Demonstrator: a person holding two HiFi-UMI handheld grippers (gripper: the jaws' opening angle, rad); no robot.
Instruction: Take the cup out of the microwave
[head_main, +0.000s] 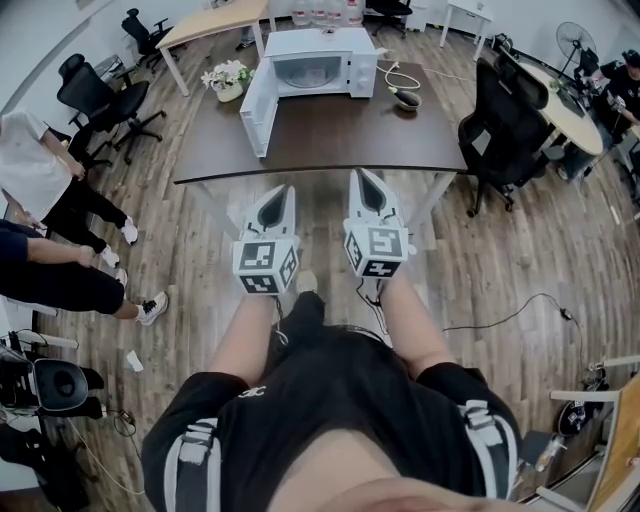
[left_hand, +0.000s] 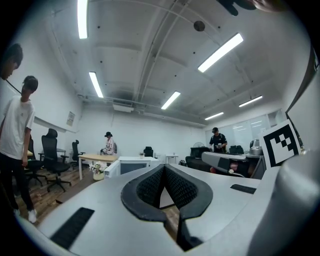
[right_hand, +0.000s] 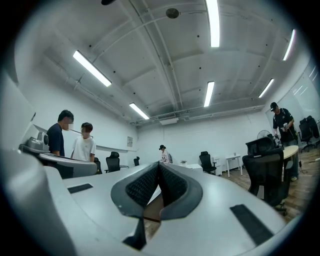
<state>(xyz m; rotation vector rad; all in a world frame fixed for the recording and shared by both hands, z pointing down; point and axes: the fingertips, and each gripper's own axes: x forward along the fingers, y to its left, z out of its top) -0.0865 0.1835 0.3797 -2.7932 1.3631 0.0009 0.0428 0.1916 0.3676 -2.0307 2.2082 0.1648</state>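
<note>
Cup presumably sitting inside microwave (head_main: 320, 62), unseen from here; door (head_main: 255, 110) hanging open for access. Left gripper (head_main: 287, 192) and right gripper (head_main: 361, 178) hovering before table (head_main: 350, 135), both pinched closed, empty.

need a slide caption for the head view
Both shut and empty, left tongs and right tongs short of the table with the white microwave, its door open.

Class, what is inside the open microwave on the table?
The microwave stands with its door open; the pale cavity shows, but any cup is too small to tell.
</note>
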